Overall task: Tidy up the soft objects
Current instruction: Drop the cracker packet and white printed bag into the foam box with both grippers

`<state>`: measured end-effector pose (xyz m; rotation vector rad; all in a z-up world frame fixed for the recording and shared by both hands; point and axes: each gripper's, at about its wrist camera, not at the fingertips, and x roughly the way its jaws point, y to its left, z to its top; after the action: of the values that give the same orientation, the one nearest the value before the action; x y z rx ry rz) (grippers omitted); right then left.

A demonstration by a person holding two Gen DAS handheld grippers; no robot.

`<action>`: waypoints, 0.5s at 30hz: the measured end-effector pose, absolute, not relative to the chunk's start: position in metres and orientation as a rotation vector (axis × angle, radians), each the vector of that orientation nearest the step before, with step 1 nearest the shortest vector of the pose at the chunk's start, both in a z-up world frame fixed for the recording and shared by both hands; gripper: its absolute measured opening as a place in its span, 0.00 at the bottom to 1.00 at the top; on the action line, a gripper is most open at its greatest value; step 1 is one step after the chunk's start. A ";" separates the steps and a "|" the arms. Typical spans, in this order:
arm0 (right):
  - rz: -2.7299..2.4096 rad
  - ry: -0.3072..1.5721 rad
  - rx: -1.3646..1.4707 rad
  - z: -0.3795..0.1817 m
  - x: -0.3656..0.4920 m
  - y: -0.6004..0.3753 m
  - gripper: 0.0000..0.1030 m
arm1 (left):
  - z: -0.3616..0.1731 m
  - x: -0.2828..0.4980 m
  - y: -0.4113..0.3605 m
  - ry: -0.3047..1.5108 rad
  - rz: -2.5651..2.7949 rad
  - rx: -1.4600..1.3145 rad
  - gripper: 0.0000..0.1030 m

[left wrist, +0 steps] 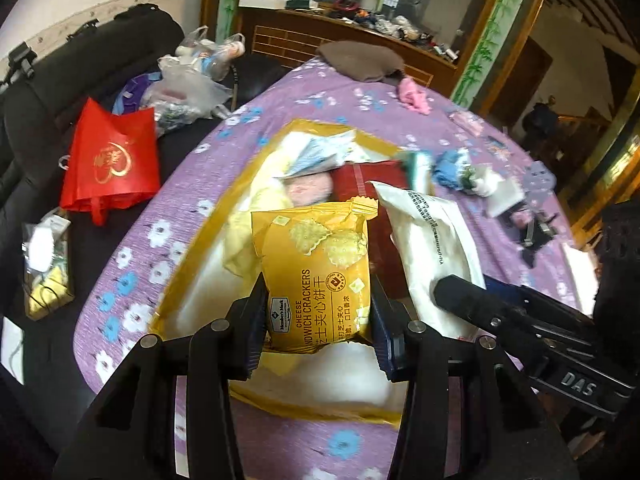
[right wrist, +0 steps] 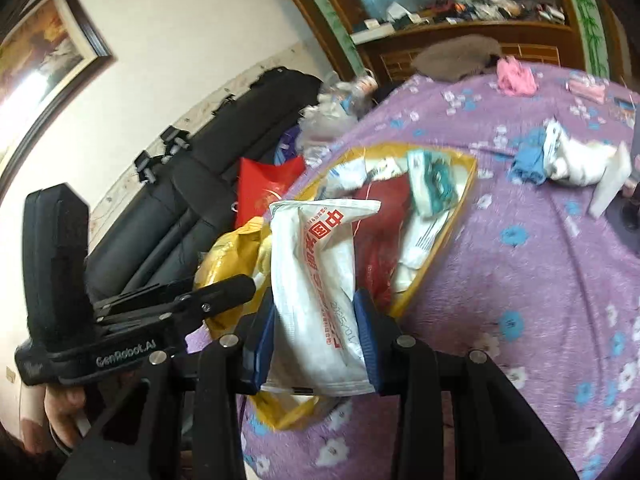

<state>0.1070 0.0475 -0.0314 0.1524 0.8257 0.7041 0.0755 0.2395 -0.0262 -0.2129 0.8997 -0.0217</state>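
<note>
My left gripper [left wrist: 318, 316] is shut on a yellow cheese cracker packet [left wrist: 316, 268] and holds it above a yellow open box [left wrist: 192, 264] on the purple flowered table. My right gripper [right wrist: 316, 336] is shut on a white soft pack with red print [right wrist: 316, 280], also above the box [right wrist: 440, 232]. The white pack [left wrist: 432, 248] and the right gripper's body show at the right of the left wrist view. The box holds a red item [left wrist: 372, 184], white and pale yellow packs, and a teal-and-white packet [right wrist: 434, 184].
The purple cloth [right wrist: 520, 280] carries a blue and white bundle [right wrist: 560, 156], a pink item [right wrist: 514, 74] and a brown cloth [left wrist: 360, 60] at the far edge. A red bag [left wrist: 112, 156] and plastic bags [left wrist: 188, 88] lie on a dark sofa at left.
</note>
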 end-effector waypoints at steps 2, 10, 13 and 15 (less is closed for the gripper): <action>0.692 0.832 0.145 -0.041 0.112 0.055 0.40 | -0.038 0.087 0.246 0.923 -0.001 -0.241 0.44; 0.780 0.793 0.230 -0.044 0.098 0.038 0.67 | -0.043 0.075 0.272 0.962 -0.071 -0.486 0.51; 0.816 0.789 0.289 -0.038 0.102 0.018 0.67 | -0.017 0.059 0.263 0.806 -0.032 -0.430 0.60; 0.766 0.756 0.297 -0.033 0.104 -0.004 0.67 | 0.000 0.046 0.252 0.700 0.012 -0.378 0.78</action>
<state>0.1044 -0.0045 -0.0329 0.2973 0.7560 0.7663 0.0463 0.2516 0.0003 -0.3781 0.7004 0.0120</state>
